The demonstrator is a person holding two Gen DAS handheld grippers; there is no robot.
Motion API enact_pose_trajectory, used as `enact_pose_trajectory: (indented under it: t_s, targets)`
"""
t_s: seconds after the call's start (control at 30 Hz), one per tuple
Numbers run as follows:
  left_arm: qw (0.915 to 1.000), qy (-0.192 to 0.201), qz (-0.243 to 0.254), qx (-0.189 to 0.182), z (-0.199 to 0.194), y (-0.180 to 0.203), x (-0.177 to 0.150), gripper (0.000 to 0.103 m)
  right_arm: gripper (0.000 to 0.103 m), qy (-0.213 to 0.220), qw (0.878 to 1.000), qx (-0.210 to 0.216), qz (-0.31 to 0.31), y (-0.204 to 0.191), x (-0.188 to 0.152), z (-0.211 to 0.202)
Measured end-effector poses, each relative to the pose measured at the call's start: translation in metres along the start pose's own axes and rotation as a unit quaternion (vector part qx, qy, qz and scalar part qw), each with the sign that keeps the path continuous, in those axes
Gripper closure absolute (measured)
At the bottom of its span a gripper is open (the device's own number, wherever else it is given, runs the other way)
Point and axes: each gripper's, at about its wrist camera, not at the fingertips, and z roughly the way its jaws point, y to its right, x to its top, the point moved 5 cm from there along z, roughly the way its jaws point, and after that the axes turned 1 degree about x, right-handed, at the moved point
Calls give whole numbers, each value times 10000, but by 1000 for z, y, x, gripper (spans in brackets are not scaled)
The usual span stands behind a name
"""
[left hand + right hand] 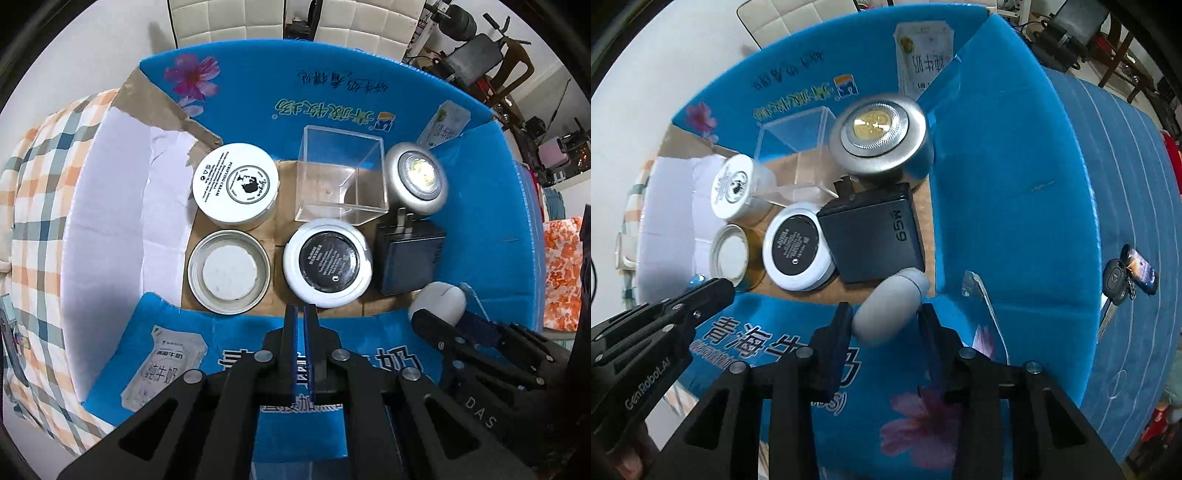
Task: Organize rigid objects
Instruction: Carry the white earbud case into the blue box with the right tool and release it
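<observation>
An open cardboard box [484, 206] with blue printed flaps holds a white cream jar [236, 184], a clear acrylic cube [341, 177], a silver puck light [417, 177], a metal lid [228, 271], a white jar with a black label [328, 262] and a black 65W charger [408, 256]. My left gripper [300, 314] is shut and empty over the box's near flap, just short of the black-label jar. My right gripper [884, 314] is shut on a pale grey oval case [890, 306], held above the box's near right corner beside the charger [875, 240].
A plaid cloth [40, 206] lies left of the box. A blue cloth [1137, 177] spreads to its right, with a car key and fob [1126, 277] on it. Chairs and cluttered gear stand behind.
</observation>
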Motion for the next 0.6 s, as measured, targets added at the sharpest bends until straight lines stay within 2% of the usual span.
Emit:
enact_pose_trajectory:
  t_s: [0.4, 0.53, 0.57, 0.6]
  targets:
    - [9998, 37, 171, 99, -8, 1, 4, 100, 62, -137, 9998, -154, 23, 3, 4, 2]
    - [9995, 52, 180, 238, -16, -2, 3, 100, 57, -98, 9997, -226, 94, 4, 5, -8]
    - [9994, 90, 188, 285, -21, -4, 2, 99, 54, -84, 9997, -221, 99, 4, 5, -11]
    - [9991, 129, 211, 340, -26, -6, 1, 92, 53, -51, 9996, -249, 86, 3, 5, -16]
